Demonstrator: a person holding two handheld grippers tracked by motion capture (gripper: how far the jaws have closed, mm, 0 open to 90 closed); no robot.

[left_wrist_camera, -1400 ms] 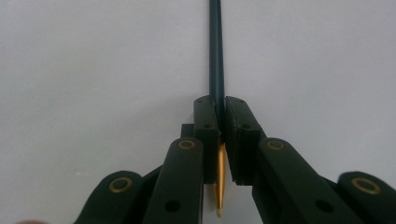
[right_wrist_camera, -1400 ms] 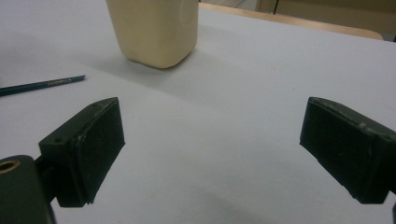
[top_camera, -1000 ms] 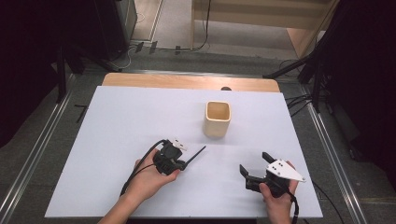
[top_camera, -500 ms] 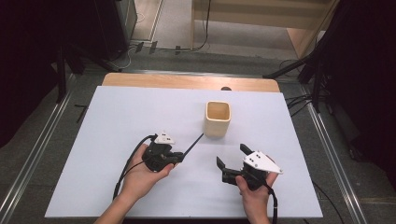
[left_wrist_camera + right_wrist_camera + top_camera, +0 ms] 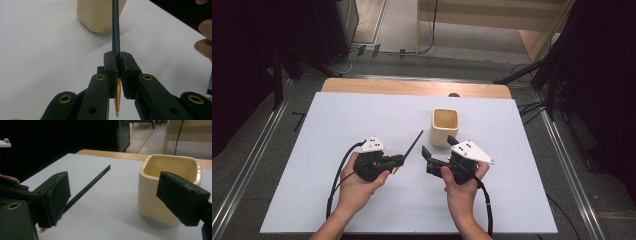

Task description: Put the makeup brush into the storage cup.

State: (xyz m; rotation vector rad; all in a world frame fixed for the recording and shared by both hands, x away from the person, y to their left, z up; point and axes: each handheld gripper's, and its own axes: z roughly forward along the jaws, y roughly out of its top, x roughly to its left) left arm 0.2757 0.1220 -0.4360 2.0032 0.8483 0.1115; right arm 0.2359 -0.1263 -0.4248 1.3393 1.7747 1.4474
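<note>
The left gripper view is showing a gold tip at the pencil's (image 5: 116, 37) lower end, too small to make out from above. The left gripper (image 5: 398, 161) is clamping this slim dark-blue pencil, which is slanting up toward the cream cup (image 5: 445, 126) on the desk (image 5: 362, 115). The right gripper (image 5: 438, 146) is standing wide beside the cup, its jaws having just been closing, nothing between them. The cup's visible interior is looking bare.

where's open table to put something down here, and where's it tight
The white table is bare across its whole left half, from the left gripper out to the left edge, and along the far strip behind the cream cup. The right edge beyond the right gripper is free too. It is crowded in the middle: pencil, cup and both grippers sit close together.
</note>
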